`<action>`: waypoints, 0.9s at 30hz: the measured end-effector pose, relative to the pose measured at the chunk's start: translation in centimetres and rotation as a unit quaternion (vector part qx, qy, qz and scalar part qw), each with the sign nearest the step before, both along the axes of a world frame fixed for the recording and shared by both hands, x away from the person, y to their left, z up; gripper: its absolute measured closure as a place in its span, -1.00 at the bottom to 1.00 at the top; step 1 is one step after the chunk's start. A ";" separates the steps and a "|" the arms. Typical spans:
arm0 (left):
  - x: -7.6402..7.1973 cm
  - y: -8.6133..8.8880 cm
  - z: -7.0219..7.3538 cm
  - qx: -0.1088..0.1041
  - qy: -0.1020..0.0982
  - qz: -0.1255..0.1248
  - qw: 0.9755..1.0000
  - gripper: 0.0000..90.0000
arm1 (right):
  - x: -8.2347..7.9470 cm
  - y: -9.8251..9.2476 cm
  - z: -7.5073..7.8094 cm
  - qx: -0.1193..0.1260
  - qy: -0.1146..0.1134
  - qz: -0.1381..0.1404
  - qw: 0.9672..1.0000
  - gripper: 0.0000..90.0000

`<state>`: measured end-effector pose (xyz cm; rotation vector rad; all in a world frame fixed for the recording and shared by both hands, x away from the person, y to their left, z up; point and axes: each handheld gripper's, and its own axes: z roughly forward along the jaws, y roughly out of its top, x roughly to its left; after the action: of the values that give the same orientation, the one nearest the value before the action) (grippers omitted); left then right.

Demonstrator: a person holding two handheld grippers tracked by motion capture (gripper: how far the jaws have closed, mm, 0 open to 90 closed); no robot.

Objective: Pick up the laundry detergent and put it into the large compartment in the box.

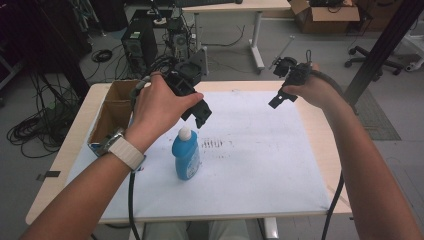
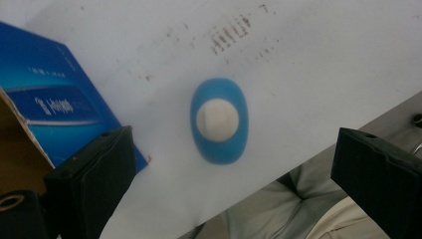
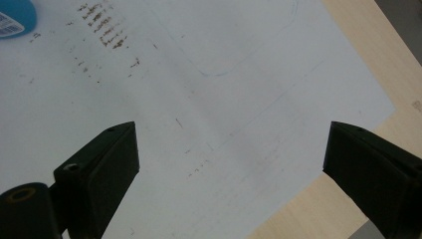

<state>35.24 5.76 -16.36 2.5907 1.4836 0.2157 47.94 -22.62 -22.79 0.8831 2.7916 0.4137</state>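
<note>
A cardboard box [image 1: 112, 112] stood open at the worktop's [image 1: 320, 120] far left corner, its blue printed side [image 2: 54, 107] facing the sheet; what lay inside could not be made out. Just beside it, toward the middle of the near left part of the white sheet [image 1: 260, 150], a blue bottle [image 1: 186, 156] stood upright, closed by a white cap [image 1: 185, 133]. From straight above, in the left gripper view, the bottle [image 2: 219, 121] showed an oval blue shoulder with the round cap [image 2: 217, 119] at its centre. A label edge showed on the bottle [image 3: 15, 17] in the right gripper view. Brown smudges [image 1: 215, 144] marked the sheet just right of the bottle.

The left gripper [image 1: 196, 117] hung above the cap, its jaws spread wide and apart from the bottle. The right gripper [image 1: 281, 98] was held over the far right part of the sheet, jaws likewise wide apart and holding nothing.
</note>
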 end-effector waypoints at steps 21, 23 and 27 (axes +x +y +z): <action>0.7 0.5 -5.4 -0.007 0.023 0.031 0.999 -0.89 | 0.2 0.3 -0.2 -0.002 -0.001 0.005 1.000 -0.84; 0.8 0.5 -6.0 -0.007 0.025 0.032 0.999 -0.89 | 0.3 0.3 -0.3 -0.001 -0.001 0.005 1.000 -0.84; 1.0 0.7 -7.4 -0.011 0.034 0.037 0.999 -0.89 | 0.3 0.6 -0.4 -0.002 0.000 0.007 1.000 -0.84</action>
<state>36.28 6.44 -23.72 2.5522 1.5976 0.1191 48.26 -22.07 -23.19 0.8622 2.7993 0.4090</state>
